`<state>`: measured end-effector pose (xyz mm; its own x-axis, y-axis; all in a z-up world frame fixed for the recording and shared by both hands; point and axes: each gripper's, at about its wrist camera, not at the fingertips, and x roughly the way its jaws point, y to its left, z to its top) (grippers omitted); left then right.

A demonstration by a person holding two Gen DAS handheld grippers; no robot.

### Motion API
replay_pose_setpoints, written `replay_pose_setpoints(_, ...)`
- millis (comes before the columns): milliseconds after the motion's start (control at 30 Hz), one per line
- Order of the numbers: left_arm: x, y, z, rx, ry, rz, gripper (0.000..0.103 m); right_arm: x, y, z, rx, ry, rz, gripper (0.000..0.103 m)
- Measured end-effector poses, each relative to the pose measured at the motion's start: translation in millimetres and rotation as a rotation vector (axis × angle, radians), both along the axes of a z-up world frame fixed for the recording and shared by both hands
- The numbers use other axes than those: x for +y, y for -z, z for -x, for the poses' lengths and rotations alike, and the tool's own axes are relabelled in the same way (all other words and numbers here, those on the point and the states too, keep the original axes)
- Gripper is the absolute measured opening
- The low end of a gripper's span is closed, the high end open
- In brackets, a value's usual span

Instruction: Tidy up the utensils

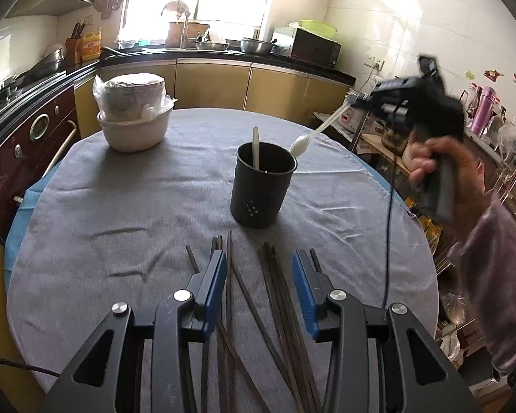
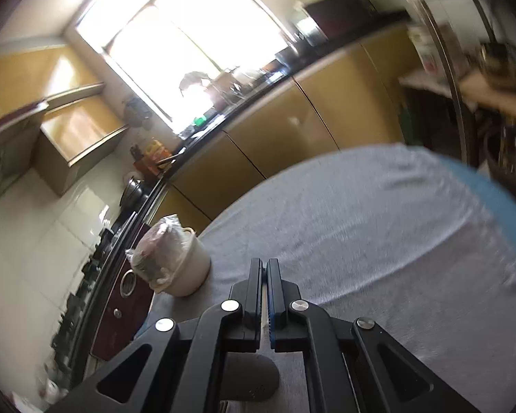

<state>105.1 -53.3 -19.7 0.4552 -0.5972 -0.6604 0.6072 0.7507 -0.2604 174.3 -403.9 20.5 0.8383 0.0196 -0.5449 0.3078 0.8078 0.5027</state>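
Note:
A black utensil holder (image 1: 263, 186) stands mid-table with one white spoon (image 1: 255, 146) upright in it. Several dark chopsticks (image 1: 275, 292) lie loose on the grey cloth in front of it. My left gripper (image 1: 259, 265) hovers open just above them, its blue pads on either side of the pile. At the right, a person's hand carries my right gripper (image 1: 354, 101), shut on the handle of a second white spoon (image 1: 306, 141) whose bowl hangs by the holder's rim. In the right wrist view the right gripper (image 2: 265, 265) is shut, and the holder (image 2: 247, 378) shows dark below it.
A white bowl stack wrapped in plastic (image 1: 134, 117) (image 2: 175, 265) sits at the table's far left. The round table's grey cloth (image 1: 120, 199) ends in a blue edge. An oven and counter run along the left, a cluttered shelf (image 1: 492, 127) along the right. A black cable (image 1: 390, 223) hangs from the right gripper.

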Motion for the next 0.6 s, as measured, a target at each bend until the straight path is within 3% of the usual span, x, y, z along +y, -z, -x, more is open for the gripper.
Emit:
replay_pose_setpoints(167, 13, 4, 11, 0.016, -0.021, -0.008, 0.04, 37, -46, 20, -0.055, -0.055, 0.1, 0.003)
replay_pose_setpoints(300, 26, 6, 21, 0.026, -0.04, -0.013, 0.041, 71, -63, 27, -0.06, -0.109, 0.171, 0.003)
replay_pose_setpoints(467, 36, 5, 30, 0.055, -0.072, -0.027, 0.041, 119, -36, 4, 0.076, -0.175, 0.31, 0.003)
replay_pose_setpoints(600, 40, 2, 36, 0.05, -0.111, -0.092, 0.042, 139, -6, -7, 0.169, -0.22, 0.336, 0.003)
